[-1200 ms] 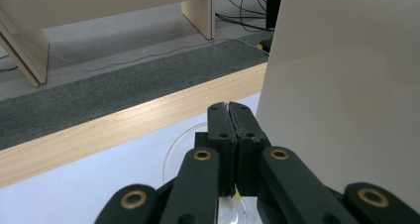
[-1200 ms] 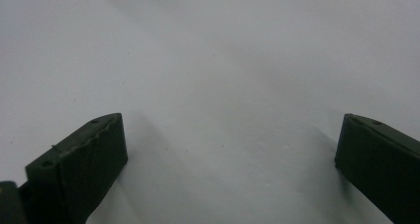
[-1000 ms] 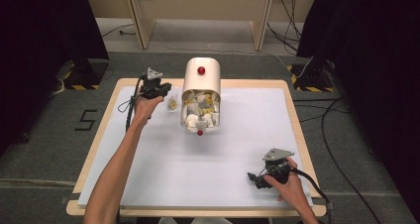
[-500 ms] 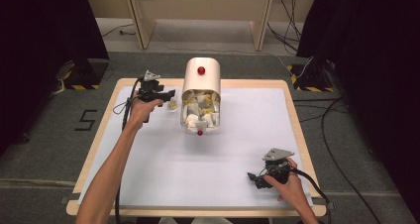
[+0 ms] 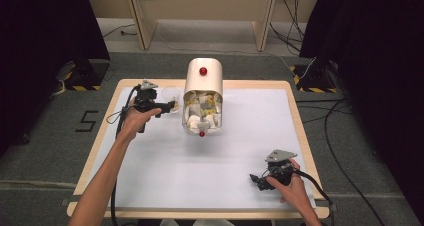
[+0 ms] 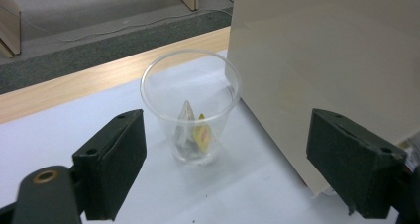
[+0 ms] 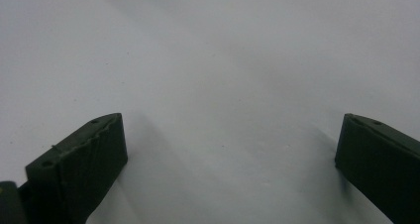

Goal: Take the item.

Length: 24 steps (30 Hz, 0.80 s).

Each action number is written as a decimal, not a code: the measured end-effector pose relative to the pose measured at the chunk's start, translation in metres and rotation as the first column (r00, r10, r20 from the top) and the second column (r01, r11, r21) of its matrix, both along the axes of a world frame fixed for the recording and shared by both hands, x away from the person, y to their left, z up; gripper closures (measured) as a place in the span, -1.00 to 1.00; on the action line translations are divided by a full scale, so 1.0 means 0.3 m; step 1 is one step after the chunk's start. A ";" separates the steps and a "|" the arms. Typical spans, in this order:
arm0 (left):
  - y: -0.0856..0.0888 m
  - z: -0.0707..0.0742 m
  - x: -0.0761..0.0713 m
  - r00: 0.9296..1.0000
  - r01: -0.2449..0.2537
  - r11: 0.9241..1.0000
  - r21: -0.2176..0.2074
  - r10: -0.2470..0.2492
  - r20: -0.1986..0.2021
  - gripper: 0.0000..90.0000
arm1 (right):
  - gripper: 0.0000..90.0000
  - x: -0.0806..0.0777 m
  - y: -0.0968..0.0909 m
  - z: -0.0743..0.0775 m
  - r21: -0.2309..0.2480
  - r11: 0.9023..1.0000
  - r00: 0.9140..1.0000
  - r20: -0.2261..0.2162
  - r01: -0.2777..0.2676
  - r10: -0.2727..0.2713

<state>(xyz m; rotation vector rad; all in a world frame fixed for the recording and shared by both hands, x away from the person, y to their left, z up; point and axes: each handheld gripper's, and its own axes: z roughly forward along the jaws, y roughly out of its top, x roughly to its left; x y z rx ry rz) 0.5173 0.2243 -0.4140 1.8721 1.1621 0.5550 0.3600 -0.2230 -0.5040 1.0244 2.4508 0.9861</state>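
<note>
Two grippers are out over the white surface, and only one looks busy. The left gripper hangs with its jaws spread wide, empty, lined up on a clear plastic cup that stands upright just beside the flat side of a cream dispenser near the far edge. A couple of small packets lie in the bottom of the cup — one with yellow on it. My guess is that the step in hand is the approach to take hold of the cup; the next move would call for easing forward until the jaws straddle its wall, then closing gently, since thin plastic will likely buckle under a hard squeeze. The left arm reaches well forward, nearly straight. The right gripper sits low near the front right corner — jaws apart, holding nothing, the hand resting behind it.
</note>
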 end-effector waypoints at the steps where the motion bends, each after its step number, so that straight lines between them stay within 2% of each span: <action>1: 0.002 -0.004 -0.006 1.000 -0.001 1.000 0.002 0.001 -0.001 -0.66 | -1.00 0.000 0.000 0.000 0.000 1.000 1.000 0.001 0.001 -0.001; 12: 0.025 -0.026 -0.067 1.000 -0.015 1.000 -0.006 0.015 -0.007 -0.66 | -1.00 -0.002 0.001 -0.001 0.001 1.000 1.000 -0.004 0.003 -0.003; 24: 0.019 -0.034 -0.143 1.000 0.005 1.000 -0.018 -0.005 -0.003 -0.65 | -1.00 0.000 0.000 -0.001 -0.002 1.000 1.000 0.002 -0.002 0.002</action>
